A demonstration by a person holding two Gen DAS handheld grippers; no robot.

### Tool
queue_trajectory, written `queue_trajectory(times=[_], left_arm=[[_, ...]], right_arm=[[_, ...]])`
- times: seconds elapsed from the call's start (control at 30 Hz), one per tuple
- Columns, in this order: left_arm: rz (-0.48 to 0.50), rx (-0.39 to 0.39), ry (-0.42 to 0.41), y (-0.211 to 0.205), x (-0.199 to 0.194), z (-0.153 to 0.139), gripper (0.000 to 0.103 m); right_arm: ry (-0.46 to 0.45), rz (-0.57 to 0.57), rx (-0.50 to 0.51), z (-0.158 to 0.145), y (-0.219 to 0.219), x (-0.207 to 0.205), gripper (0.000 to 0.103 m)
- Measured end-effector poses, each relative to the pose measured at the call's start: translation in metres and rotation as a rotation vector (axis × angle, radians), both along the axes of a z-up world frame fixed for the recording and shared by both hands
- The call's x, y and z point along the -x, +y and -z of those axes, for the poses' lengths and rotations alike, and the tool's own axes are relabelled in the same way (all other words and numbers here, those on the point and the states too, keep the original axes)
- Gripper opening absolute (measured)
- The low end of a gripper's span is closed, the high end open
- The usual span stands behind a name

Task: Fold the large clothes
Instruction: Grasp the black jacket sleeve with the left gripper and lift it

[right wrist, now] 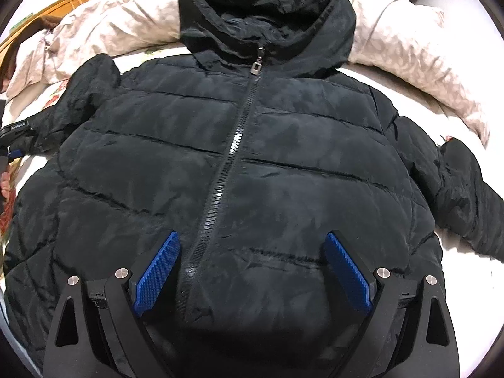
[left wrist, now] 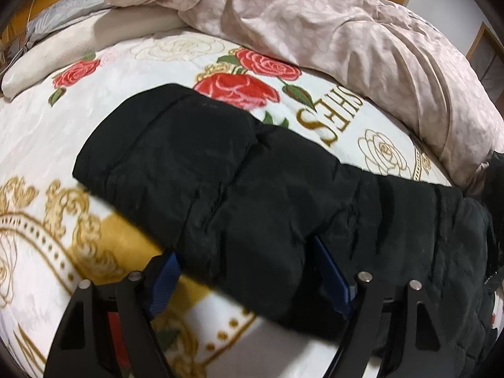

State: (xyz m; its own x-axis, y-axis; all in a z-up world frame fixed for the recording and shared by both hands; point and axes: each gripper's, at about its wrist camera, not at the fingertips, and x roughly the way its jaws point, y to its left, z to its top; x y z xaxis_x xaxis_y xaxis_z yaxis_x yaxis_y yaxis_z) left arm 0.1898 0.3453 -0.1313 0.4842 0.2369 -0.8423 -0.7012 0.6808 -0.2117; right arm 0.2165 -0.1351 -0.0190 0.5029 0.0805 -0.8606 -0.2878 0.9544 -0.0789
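Early fold step: black puffer jacket (right wrist: 239,163) lies zipped, front up on the bed (left wrist: 47,132), sleeves not yet folded; left tongs (left wrist: 249,271) wide, straddling a sleeve (left wrist: 201,170) at the jacket's side, not clamped, right tongs (right wrist: 252,271) wide, empty, over its hem; next, pinch sleeve, carry across jacket's chest.

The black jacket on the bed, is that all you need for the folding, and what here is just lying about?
Part of the job:
black puffer jacket, zipped up, front facing up
its sleeve, between the left tool's open fingers
right tool, open over the hem

Just lying about:
rose-print blanket
crumpled beige duvet
pillow
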Motion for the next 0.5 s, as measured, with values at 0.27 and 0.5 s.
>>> queue_trajectory(times=[0.27,0.5], left_arm=[[0.068,-0.044,-0.046,-0.011,-0.006,-0.037,0.020],[0.180,-0.112,-0.177,-0.050,-0.001,-0.129,0.017]], right_arm=[[-0.010,0.025,-0.014,-0.009,-0.012,0.008,0.093],[-0.053,0.060,-0.044,-0.040,-0.037,0.032,0.093]])
